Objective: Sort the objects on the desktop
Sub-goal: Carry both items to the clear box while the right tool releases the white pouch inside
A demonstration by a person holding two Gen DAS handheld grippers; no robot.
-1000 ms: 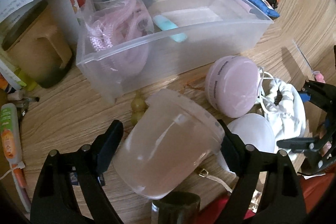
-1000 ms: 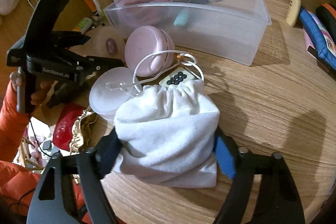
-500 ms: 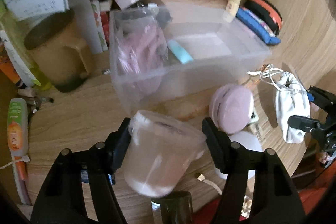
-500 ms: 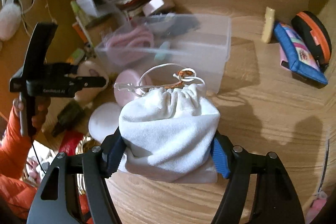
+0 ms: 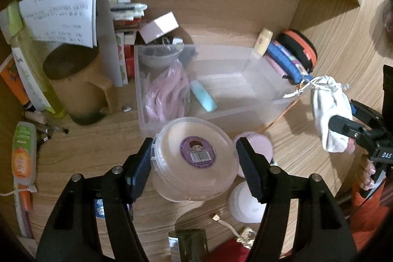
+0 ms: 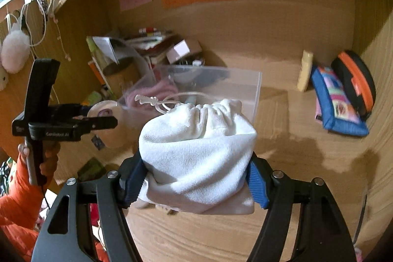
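Note:
My left gripper (image 5: pixel 194 161) is shut on a clear plastic tub with a purple sticker on its lid (image 5: pixel 195 158), held above the desk in front of the clear storage bin (image 5: pixel 260 100). My right gripper (image 6: pixel 196 178) is shut on a white drawstring pouch (image 6: pixel 199 141), lifted well above the desk; the pouch also shows in the left wrist view (image 5: pixel 329 112), right of the bin. The bin shows in the right wrist view (image 6: pixel 235 85) behind the pouch. It holds a bag of pink items (image 5: pixel 167 92) and a teal object (image 5: pixel 203 95).
A pink round case (image 5: pixel 255 146) and a white round lid (image 5: pixel 243 205) lie on the desk below the tub. A brown mug (image 5: pixel 76 87), papers and tubes stand left. A blue pouch (image 6: pixel 336 102), an orange-black case (image 6: pixel 356 80) and a cream bottle (image 6: pixel 304 70) sit at the back right.
Both grippers have risen from the desk with their loads. The tub has turned so its stickered lid faces the camera. The white pouch has come off the desk and moved toward the bin.

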